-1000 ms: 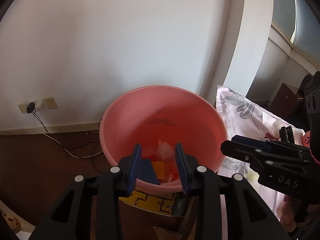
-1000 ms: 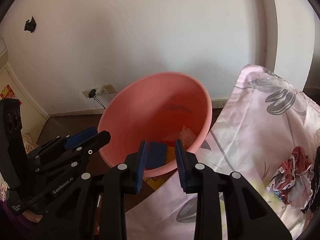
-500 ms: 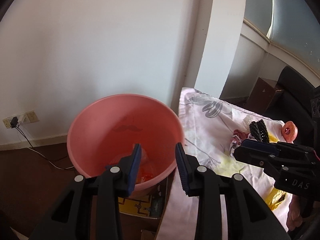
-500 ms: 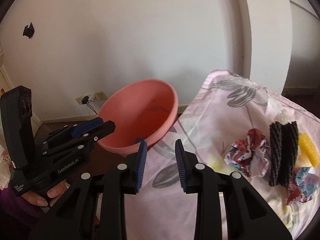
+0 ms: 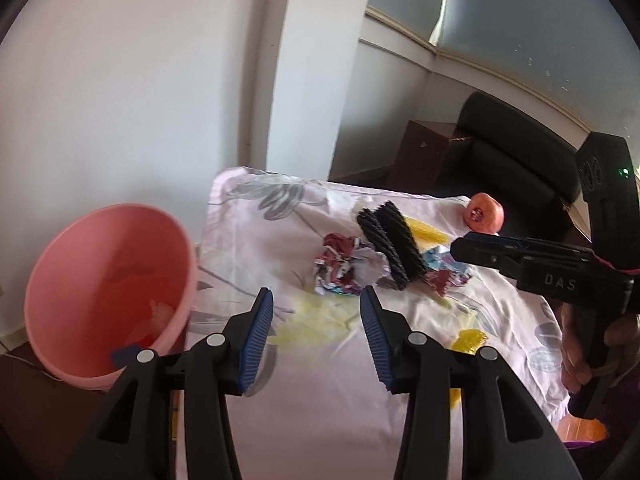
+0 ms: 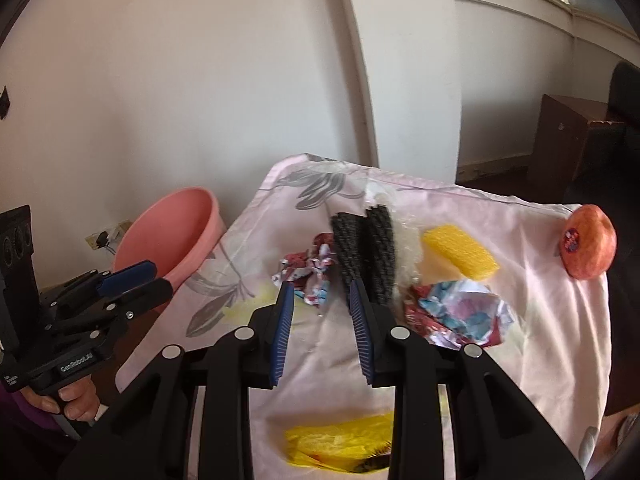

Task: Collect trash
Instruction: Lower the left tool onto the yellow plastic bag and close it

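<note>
The left tool (image 5: 316, 312) is spread and holds nothing; the right tool (image 6: 320, 304) is also spread and empty. Both hang above the bench (image 6: 520, 300), which is covered with a pink flowered cloth (image 5: 248, 240).

The trash lies ahead of the tools. A crumpled paper ball (image 5: 344, 268) is just in front of the left tool, and beside it lies a black ribbed piece (image 6: 364, 252) that touches it. To the right of the right tool there is a second crumpled wrapper (image 6: 460, 312) and a yellow sponge (image 6: 460, 256). A yellow bag (image 6: 340, 440) lies under the right tool. The pink basin (image 5: 108, 292) stands to the left of the left tool, off the edge of the bench.

The risks are probably these. The paper ball and the black piece touch, so a grip on one may drag the other. The cloth is loose, and low fingers can pinch it and pull everything. The two tools are near and may collide over the same piece. The round fruit (image 6: 588, 248) near the far corner is perhaps not trash, and it can roll off.
</note>
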Demonstrator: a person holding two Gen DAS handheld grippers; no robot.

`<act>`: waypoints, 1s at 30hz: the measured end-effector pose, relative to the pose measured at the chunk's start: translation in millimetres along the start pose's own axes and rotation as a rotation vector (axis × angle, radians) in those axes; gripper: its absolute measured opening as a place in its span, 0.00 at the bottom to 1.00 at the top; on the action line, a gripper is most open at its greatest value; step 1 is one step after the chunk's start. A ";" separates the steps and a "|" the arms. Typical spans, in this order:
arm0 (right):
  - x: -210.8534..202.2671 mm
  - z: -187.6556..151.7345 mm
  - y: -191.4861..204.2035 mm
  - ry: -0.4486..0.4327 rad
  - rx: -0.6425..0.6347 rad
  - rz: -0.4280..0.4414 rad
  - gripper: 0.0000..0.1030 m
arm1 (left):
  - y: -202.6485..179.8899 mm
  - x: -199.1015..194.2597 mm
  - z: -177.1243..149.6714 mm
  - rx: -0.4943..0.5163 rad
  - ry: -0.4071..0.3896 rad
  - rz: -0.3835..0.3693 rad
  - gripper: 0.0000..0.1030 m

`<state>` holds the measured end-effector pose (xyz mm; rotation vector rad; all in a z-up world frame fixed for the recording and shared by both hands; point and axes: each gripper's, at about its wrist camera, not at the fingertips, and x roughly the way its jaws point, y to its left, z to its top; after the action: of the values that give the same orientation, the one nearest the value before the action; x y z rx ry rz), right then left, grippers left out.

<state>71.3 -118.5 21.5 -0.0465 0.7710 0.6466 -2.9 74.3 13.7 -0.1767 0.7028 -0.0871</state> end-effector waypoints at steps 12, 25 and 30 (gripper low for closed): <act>-26.6 -29.8 -61.6 -0.021 0.156 -0.094 0.29 | -78.6 39.9 -29.3 0.275 0.208 -0.285 0.43; -35.6 -49.5 -88.4 -0.017 0.195 -0.138 0.29 | -111.0 76.7 -54.3 0.402 0.335 -0.340 0.43; -34.1 -50.9 -94.0 -0.017 0.207 -0.133 0.29 | -106.0 87.1 -53.1 0.373 0.348 -0.317 0.42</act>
<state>73.5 -226.0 -10.7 0.0957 0.8081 0.4379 26.7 -48.8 -61.2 0.0900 0.9869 -0.5588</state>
